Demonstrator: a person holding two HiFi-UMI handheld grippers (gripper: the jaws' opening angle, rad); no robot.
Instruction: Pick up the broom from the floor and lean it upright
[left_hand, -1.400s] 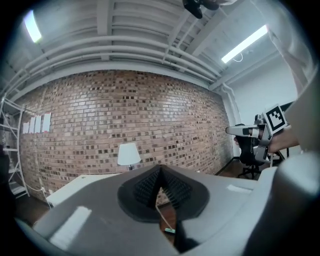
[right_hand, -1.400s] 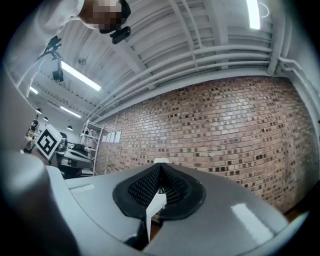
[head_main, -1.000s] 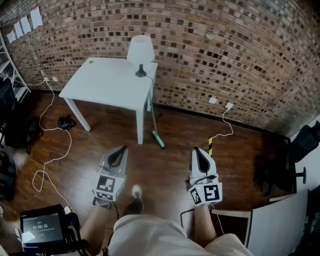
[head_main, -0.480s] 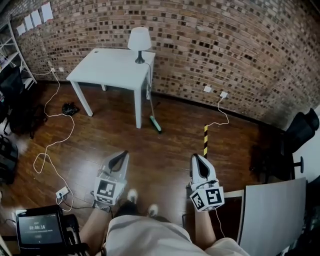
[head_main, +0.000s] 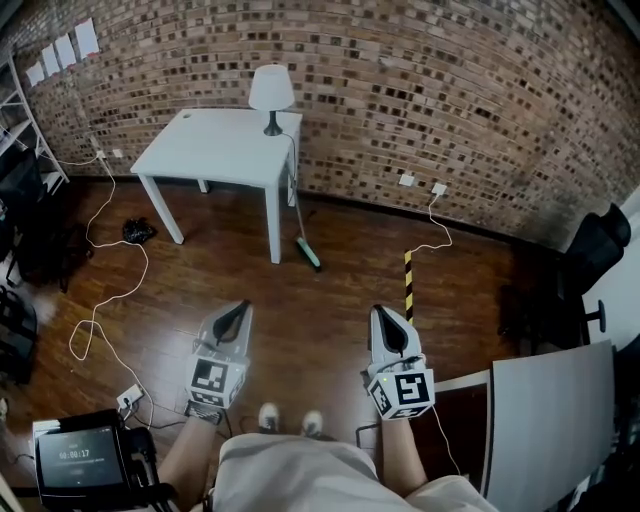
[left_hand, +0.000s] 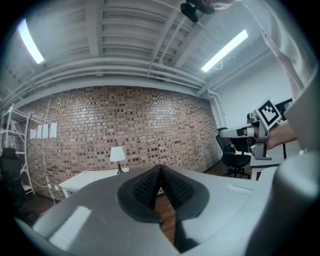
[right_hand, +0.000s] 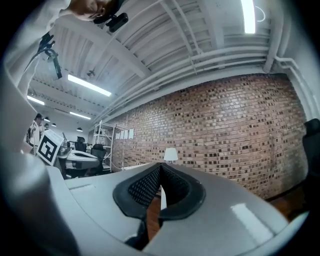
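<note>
The broom (head_main: 298, 218) stands far ahead, its thin handle leaning against the front right leg of the white table (head_main: 215, 145) and its green head (head_main: 310, 256) on the wooden floor. Both grippers are held level near my body, well short of it. The left gripper (head_main: 240, 308) is shut with nothing between its pads; the left gripper view shows its jaws (left_hand: 160, 167) meeting at the tip. The right gripper (head_main: 385, 315) is also shut and empty, its tips (right_hand: 161, 165) touching in the right gripper view.
A white lamp (head_main: 271, 95) stands on the table by the brick wall. White cables (head_main: 110, 290) trail over the floor at left. A yellow-black tape strip (head_main: 408, 285) lies ahead of the right gripper. A grey board (head_main: 545, 400) and black chair (head_main: 590, 270) are at right, a tablet (head_main: 75, 465) bottom left.
The table and broom now look farther off: I have stepped back with both grippers. My feet have come together below me. Both grippers stay shut and empty.
</note>
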